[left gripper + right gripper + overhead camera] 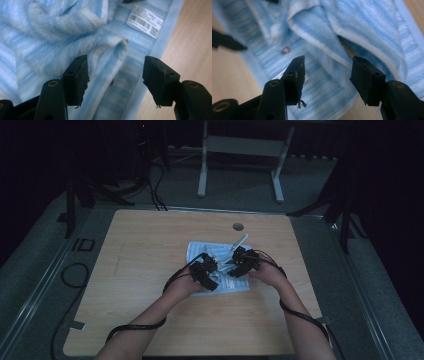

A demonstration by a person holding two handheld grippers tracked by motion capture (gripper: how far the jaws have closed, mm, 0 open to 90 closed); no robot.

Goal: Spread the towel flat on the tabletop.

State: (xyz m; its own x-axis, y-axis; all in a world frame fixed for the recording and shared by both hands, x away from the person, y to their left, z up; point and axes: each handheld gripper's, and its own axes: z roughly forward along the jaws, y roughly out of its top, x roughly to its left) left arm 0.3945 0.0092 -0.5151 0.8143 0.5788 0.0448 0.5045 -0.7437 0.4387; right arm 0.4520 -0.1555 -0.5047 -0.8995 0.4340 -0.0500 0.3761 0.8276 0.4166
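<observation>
Left gripper view looks along the left gripper (pixel 116 75), and its two black fingers (pixel 76 75) stand wide apart, holding nothing. Between them, just past the tips, rises a bunched fold of a blue-and-white striped towel (pixel 50 37); the fold's pale edge sits close beside the left-hand finger, though I cannot tell whether they touch. Farther out, beyond the right-hand finger, a white barcode label (pixel 145 21) is sewn near the towel's plain blue hem, and past that hem the light wooden table (pixel 195 45) begins.

Over in the right gripper view the right gripper (pixel 327 77) is just as open, fingers (pixel 367 77) spread with nothing clamped. Ahead of them a white-trimmed edge of the same towel (pixel 367 27) runs slantwise across the gap, folded over on itself, and bare table (pixel 229 72) lies off to the left-hand finger's side.

From the high view, both grippers sit close together over the towel (pixel 200 251), the left gripper (pixel 206 270) near its lower-left part and the right gripper (pixel 242 260) just beside it. The towel lies rumpled near the middle of the table (pixel 150 245), with the person's forearms reaching in from the near edge.
</observation>
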